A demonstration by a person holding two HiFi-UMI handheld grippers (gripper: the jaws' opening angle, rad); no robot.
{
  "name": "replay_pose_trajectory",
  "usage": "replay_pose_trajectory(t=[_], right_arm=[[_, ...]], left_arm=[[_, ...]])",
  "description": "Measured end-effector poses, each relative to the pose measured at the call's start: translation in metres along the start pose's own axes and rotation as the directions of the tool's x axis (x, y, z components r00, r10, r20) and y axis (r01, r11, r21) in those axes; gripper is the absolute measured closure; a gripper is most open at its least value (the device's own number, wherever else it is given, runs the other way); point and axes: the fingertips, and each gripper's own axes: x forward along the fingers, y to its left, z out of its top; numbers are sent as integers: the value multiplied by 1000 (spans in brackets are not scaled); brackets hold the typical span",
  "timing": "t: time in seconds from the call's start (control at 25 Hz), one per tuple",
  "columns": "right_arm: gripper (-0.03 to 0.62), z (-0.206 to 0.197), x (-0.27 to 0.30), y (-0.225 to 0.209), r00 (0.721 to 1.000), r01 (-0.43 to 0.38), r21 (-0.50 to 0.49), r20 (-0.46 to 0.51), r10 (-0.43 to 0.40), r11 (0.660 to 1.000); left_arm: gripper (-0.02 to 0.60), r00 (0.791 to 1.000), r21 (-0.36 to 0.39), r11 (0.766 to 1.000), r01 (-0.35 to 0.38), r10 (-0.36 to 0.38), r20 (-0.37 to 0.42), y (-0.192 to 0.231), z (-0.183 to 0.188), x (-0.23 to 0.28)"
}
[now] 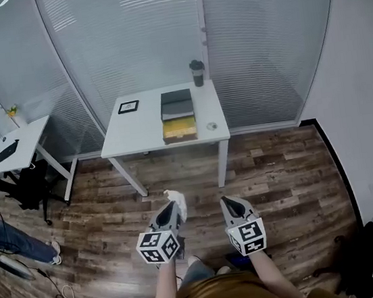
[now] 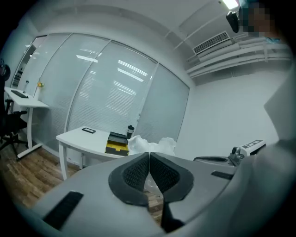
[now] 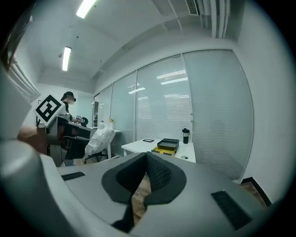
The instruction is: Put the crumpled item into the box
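Slippage is the main hazard. The left gripper (image 1: pixel 174 206) is clenched on the crumpled item (image 1: pixel 176 197), a white wad that juts past the jaw tips at lower centre of the head view. The left gripper view shows only a thin fold caught between the pads, so the grip looks shallow. A quick swing on the way over could probably shake the wad loose onto the wood floor (image 1: pixel 291 165).

The box (image 1: pixel 179 129), yellow with a dark raised lid, sits on the white table (image 1: pixel 145 138) at upper centre, well apart from both grippers. The cup (image 1: pixel 197 72) stands near the box's far right corner, and a careless reach could knock it over. A light wad released too high may also land beside the box.

The right gripper (image 1: pixel 228 204) has its jaws together on nothing; floor shows through the gap.

Only the head view shows how far the grippers are from the table. Only the left gripper view shows how little material is pinched. The right gripper view shows the wad from the side, hanging full and bag-like at left of frame, which neither other view shows.
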Motion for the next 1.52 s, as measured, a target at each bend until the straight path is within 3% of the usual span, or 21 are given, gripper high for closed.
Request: replay_pose_trajectory(t=[0.16, 0.6, 0.96, 1.2, 1.52], right_arm=[[582, 6, 3, 5, 1000, -15, -45, -14, 15, 999], [582, -9, 43, -15, 999, -20, -55, -48, 17, 998], [582, -20, 149, -65, 994, -4, -49, -112, -1, 999], [582, -6, 243, -106, 992, 19, -37, -122, -23, 999], [582, 13, 339, -129, 991, 33, -51, -129, -39, 998]], left_arm=[[552, 1000, -4, 1000, -17, 17, 0, 3, 0, -1], [552, 999, -37, 999, -38, 38, -4, 31, -1, 37], [552, 999, -34, 999, 0, -2, -54, 86, 15, 148], [552, 996, -6, 1000, 29, -30, -82, 135, 49, 231], [552, 995, 21, 998, 56, -54, -87, 198, 85, 306]])
